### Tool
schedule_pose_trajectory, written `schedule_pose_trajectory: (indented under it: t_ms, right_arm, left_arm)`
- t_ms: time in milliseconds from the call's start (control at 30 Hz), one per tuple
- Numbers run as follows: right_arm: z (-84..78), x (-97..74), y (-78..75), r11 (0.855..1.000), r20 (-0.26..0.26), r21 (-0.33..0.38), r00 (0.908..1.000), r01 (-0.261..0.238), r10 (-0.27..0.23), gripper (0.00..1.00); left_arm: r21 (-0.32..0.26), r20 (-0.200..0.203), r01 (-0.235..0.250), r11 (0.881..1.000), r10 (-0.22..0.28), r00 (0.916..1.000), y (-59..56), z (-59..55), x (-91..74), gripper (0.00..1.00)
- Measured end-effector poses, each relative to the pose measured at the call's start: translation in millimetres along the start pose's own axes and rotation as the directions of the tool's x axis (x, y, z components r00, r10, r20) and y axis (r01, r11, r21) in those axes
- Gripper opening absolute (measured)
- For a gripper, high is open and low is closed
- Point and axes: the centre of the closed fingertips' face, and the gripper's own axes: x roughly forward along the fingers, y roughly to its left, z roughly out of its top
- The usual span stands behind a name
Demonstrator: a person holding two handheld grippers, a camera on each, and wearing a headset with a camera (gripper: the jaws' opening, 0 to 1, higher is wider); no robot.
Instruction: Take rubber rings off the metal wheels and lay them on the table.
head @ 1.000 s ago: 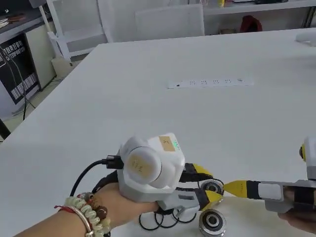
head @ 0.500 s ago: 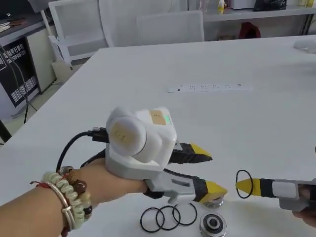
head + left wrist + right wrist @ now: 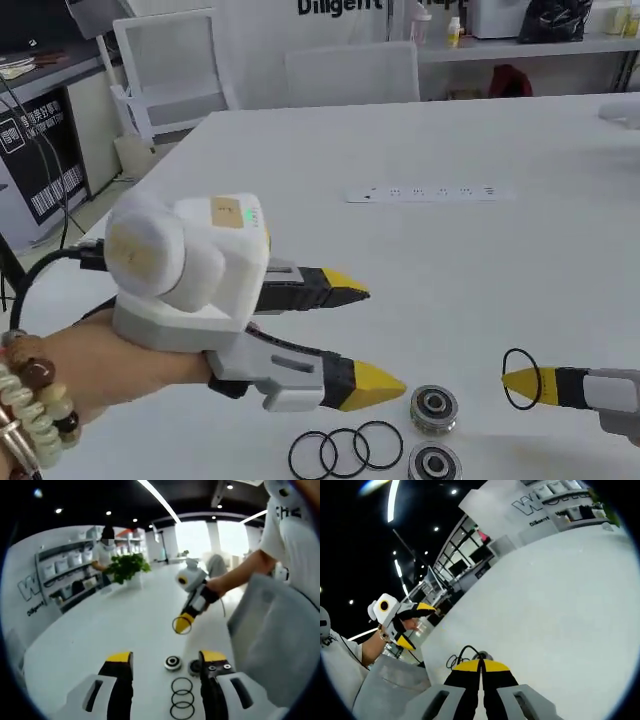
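Observation:
My right gripper [image 3: 512, 381] is shut on a thin black rubber ring [image 3: 521, 350], held just above the table at the lower right. The left gripper view shows that ring [image 3: 175, 628] hanging on the right gripper's yellow tip. My left gripper [image 3: 365, 338] hovers open and holds nothing, up and to the left of two metal wheels [image 3: 434, 405] [image 3: 434, 463] on the white table. Three loose rings [image 3: 345, 451] lie side by side left of the wheels. Between the open left jaws I see the wheels [image 3: 173, 663] and the rings [image 3: 182, 698].
A white power strip [image 3: 432, 193] lies further back on the white table [image 3: 500, 270]. Chairs and shelves stand beyond the far edge. A person stands by shelves and a plant in the distance of the left gripper view.
The right gripper has pulled a ring off the wheel and drawn back to the right with it. The left gripper has let go of the wheel and risen up and left, open.

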Motion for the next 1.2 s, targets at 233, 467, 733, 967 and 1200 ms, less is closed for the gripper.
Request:
schedule_pose_trajectory:
  t_ms: [233, 467, 733, 967, 1200]
  right_arm:
    - [10.6, -9.4, 7.1, 0.999, 0.02, -0.034, 0.9998, 0.002, -0.002, 0.0]
    - [25.5, -20.3, 16.6, 0.998, 0.055, -0.061, 0.9985, -0.003, 0.006, 0.0]
    - [43.3, -25.9, 33.0, 0.995, 0.082, -0.097, 0.9961, -0.025, 0.033, 0.0]
    - [50.8, -23.7, 49.2, 0.988, 0.067, -0.149, 0.9961, -0.047, 0.058, 0.0]
    - [59.5, -20.4, 65.9, 0.979, 0.065, -0.189, 0.9942, -0.073, 0.086, 0.0]
  left_arm:
    - [-0.007, 0.008, -0.046, 0.999, 0.046, 0.9989, 1.9, 0.5, -22.7, 0.66]
    - [-0.014, -0.005, -0.121, 0.993, 0.121, 0.9926, 4.3, -5.6, -52.1, 0.74]
    - [-0.058, -0.015, -0.191, 0.98, 0.191, 0.9815, 1.9, -18.4, -83.1, 0.8]
    - [-0.1, -0.052, -0.253, 0.962, 0.249, 0.9672, 2.5, -38.1, -112.2, 0.85]
    - [-0.159, -0.07, -0.311, 0.937, 0.303, 0.9504, -6.8, -55.4, -131.8, 0.88]
